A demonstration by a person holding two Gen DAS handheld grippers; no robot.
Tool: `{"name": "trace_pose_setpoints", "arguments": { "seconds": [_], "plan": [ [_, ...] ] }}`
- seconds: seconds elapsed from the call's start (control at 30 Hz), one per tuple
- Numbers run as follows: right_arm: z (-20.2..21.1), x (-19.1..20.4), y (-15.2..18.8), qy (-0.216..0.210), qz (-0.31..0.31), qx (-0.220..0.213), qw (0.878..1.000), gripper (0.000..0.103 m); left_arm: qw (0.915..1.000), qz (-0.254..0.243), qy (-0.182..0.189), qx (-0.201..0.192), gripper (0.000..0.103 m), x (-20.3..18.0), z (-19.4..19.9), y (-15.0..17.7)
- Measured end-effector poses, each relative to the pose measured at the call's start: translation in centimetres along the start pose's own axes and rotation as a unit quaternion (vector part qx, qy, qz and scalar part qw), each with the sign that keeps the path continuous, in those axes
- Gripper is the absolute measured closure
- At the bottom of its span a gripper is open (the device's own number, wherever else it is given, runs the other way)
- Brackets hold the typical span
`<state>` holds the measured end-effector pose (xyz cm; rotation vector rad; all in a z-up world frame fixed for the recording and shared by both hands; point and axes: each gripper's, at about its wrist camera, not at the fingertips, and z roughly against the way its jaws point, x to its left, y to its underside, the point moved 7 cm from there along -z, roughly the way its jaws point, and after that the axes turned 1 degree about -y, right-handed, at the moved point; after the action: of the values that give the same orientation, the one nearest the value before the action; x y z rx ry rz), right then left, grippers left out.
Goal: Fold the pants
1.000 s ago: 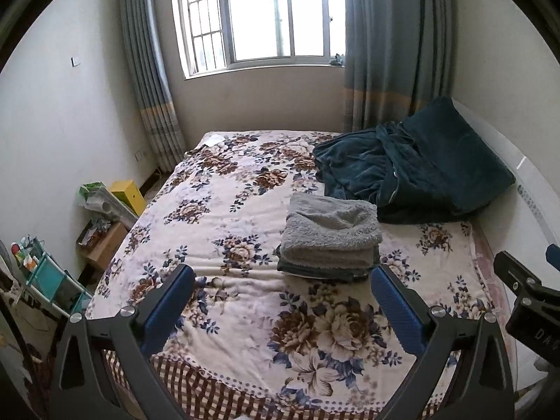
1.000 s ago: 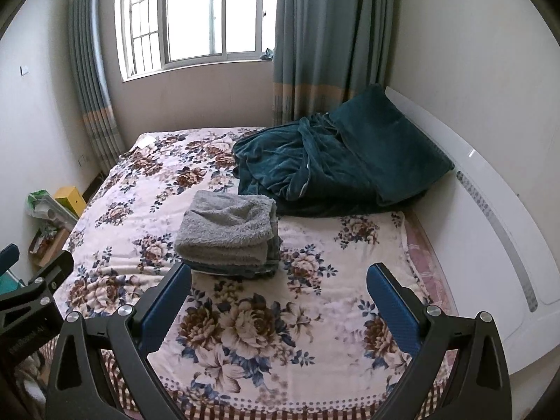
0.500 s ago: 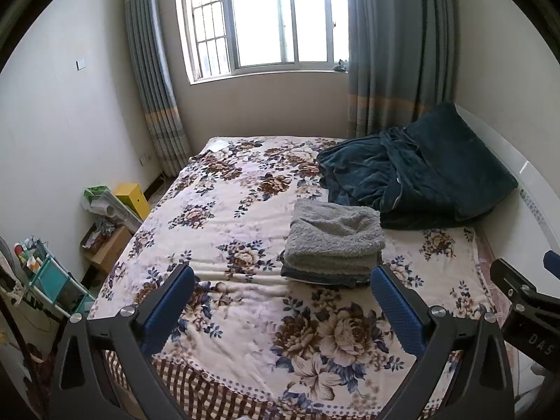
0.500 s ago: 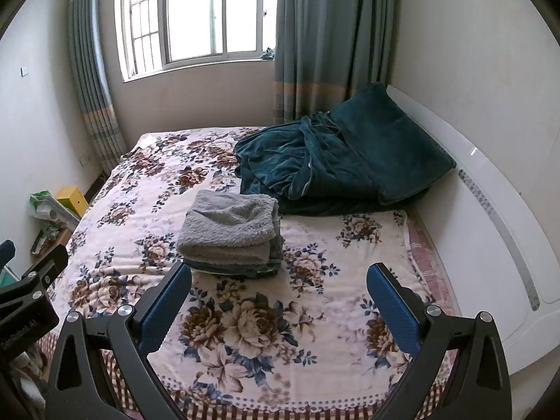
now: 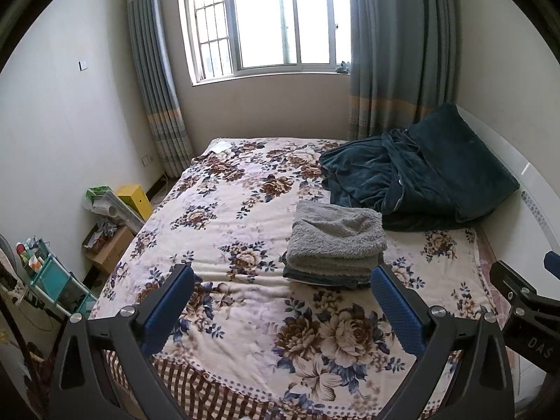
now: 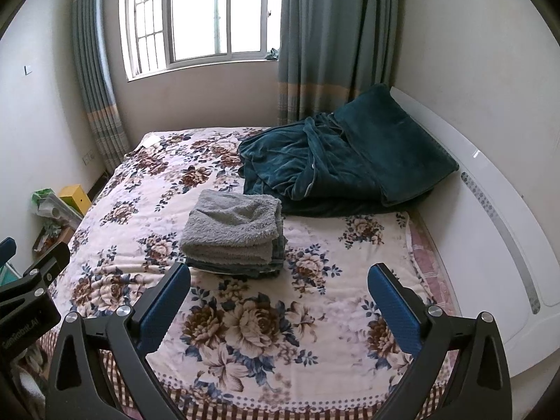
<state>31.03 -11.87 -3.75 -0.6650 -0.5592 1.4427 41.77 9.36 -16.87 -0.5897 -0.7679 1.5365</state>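
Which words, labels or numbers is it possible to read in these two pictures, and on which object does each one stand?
"DAS": white letters on the black body of the right gripper, seen from the left wrist; the rest is cut off.
White lettering on the black body of the left gripper, seen from the right wrist: too blurred to read with confidence.
Packages on the teal shelf and the white paper on the bed: too small to read.

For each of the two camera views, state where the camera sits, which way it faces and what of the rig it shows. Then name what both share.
Left wrist: on the left gripper, facing across the bed to the window; right gripper at right edge.
Right wrist: on the right gripper, same heading; left gripper at left edge.
Shared: folded grey pile, teal blanket.
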Motion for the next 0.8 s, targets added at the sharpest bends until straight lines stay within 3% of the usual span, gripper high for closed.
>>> {"name": "trace_pose_setpoints", "arguments": {
  "seconds": [0.8],
  "plan": [
    [0.35,0.16,-0.23,-0.004,0.005,-0.006,1.000,0.000,1.0000,0.009,0.000,0.002,0.000,0.36,0.51,0.53]
  ]
}}
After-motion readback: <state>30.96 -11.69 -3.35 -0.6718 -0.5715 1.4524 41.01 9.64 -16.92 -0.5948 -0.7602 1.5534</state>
